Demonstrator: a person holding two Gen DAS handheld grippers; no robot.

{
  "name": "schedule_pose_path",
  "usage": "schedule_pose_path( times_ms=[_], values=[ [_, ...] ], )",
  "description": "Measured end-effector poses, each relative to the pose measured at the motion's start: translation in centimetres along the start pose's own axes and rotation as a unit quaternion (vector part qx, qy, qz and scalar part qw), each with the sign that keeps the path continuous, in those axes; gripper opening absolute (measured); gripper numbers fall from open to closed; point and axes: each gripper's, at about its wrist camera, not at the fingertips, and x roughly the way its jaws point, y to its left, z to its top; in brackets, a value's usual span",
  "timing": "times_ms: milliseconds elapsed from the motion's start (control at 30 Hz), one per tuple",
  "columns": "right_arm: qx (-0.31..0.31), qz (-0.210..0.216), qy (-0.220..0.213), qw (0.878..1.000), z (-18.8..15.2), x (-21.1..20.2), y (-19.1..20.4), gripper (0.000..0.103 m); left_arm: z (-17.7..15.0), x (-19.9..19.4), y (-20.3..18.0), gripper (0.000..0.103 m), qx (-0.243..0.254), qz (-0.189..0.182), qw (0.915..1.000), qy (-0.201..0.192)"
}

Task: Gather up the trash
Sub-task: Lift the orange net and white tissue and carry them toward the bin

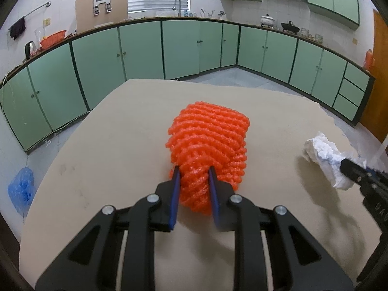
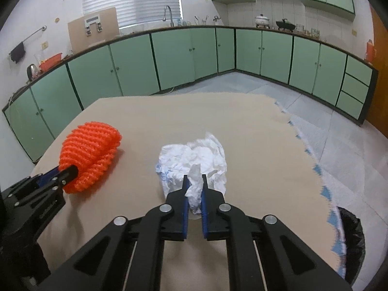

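Orange foam netting (image 1: pixel 208 145) lies on the tan bench (image 1: pixel 121 145), its near end pinched between the blue pads of the left gripper (image 1: pixel 194 172). To its right sits a crumpled white tissue (image 2: pixel 194 160), and the right gripper (image 2: pixel 194 178) has its jaws clamped on a twist of that paper.

Only the right wrist view shows a black-lined bin (image 2: pixel 351 242) below the bench's torn right edge (partly cut off by the lens rim). Only the left wrist view shows a blue plastic bag (image 1: pixel 21 189) on the floor at the far left.

Both grippers slope downward toward the bench, side by side, facing the green cabinets (image 1: pixel 97 60).
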Motion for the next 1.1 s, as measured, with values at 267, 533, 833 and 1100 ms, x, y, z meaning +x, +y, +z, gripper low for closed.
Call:
schedule_pose_path(
  times_ms=[267,533,833,1100],
  values=[
    [-0.009,-0.013,-0.034,0.999,0.3,-4.5,-1.4,0.008,-0.6,-2.9,-2.4,0.021,0.021,-0.035,0.9991,-0.011],
    [-0.011,-0.012,-0.074,0.997,0.7,-9.6,-2.4,0.008,-0.1,-6.8,-5.3,0.021,0.041,-0.067,0.9964,-0.033],
    [0.0,-0.028,-0.109,0.994,0.8,-14.8,-4.7,0.008,0.5,-10.0,-8.5,0.021,0.059,-0.102,0.9913,-0.058],
    [0.013,-0.05,-0.126,0.991,0.0,-18.1,-7.3,0.008,0.1,-12.2,-12.2,0.021,0.084,-0.138,0.9842,-0.073]
  ],
)
